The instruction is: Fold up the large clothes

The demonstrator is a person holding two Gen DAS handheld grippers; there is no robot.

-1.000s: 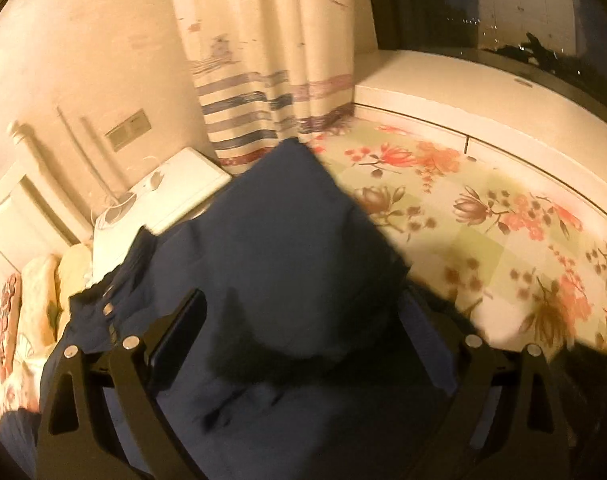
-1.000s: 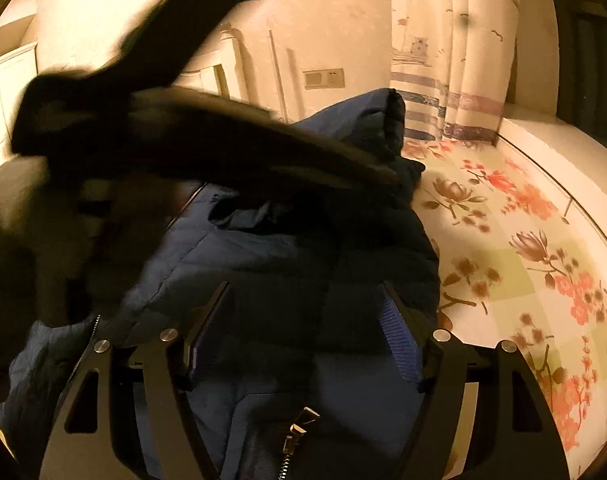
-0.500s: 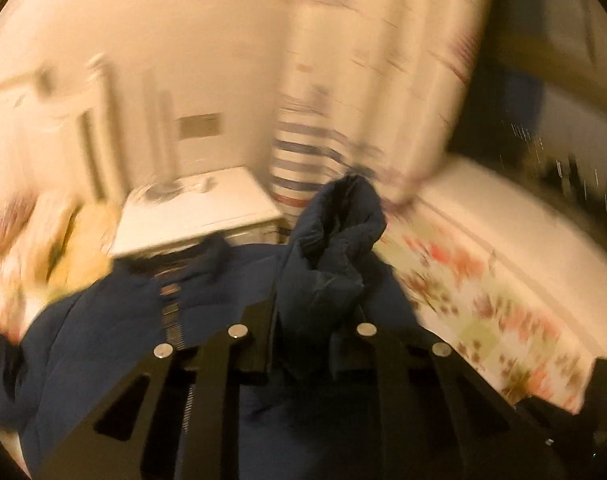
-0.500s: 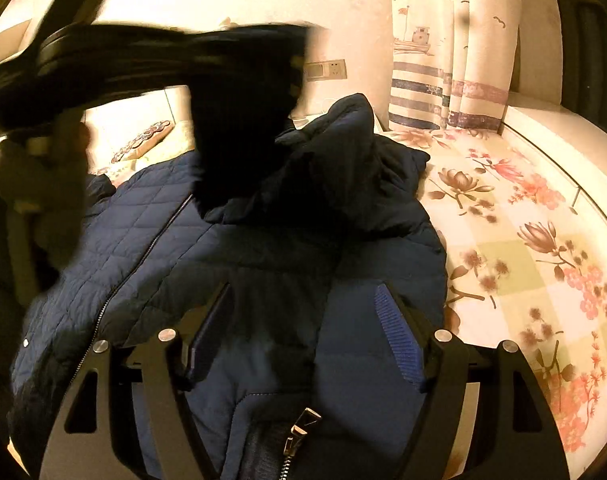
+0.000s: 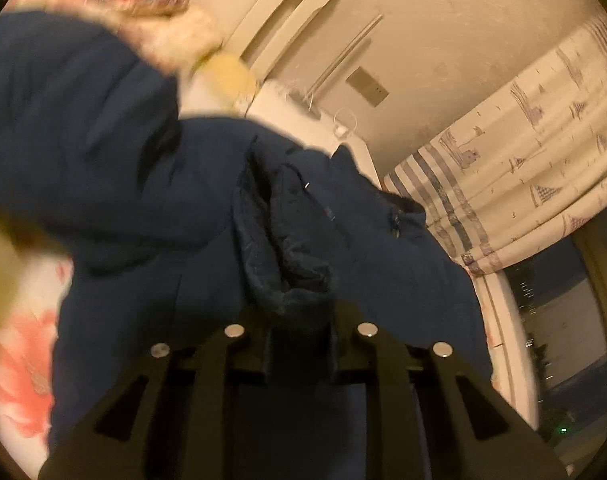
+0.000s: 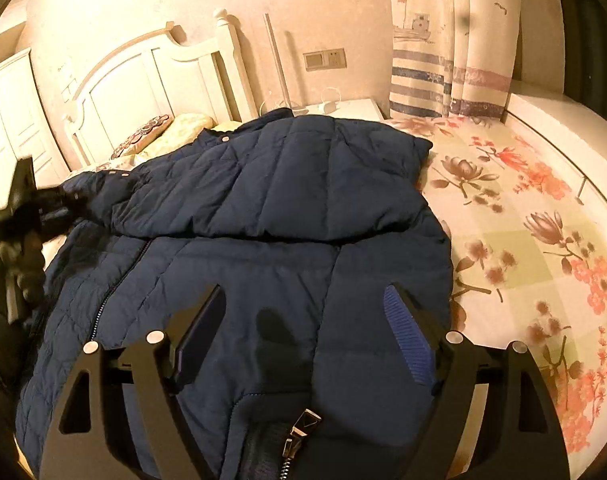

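A navy quilted jacket [image 6: 295,240] lies zip-side up on the bed, and its upper part [image 6: 271,176] is folded across the chest from right to left. In the left wrist view my left gripper [image 5: 299,320] pinches a bunched fold of the jacket [image 5: 291,248]. Its jaws are opening slightly, with the fabric still between them. The same gripper [image 6: 69,202] shows at the far left of the right wrist view, at the end of the fold. My right gripper [image 6: 303,292] hovers over the jacket's lower front, its jaws opening wider with nothing pinched. The zip pull [image 6: 303,426] lies just below it.
A floral sheet [image 6: 523,220] covers the bed to the right of the jacket. A white headboard [image 6: 151,68] and pillows [image 6: 171,132] lie beyond it, with a nightstand [image 6: 351,108] and curtain [image 6: 443,60] behind. A hand [image 6: 19,268] holds the left gripper.
My left gripper shut on a fold of the jacket, rolled, and swept it leftward across the jacket, so the fold now lies flat over the chest. The right gripper stayed put, jaws slightly wider.
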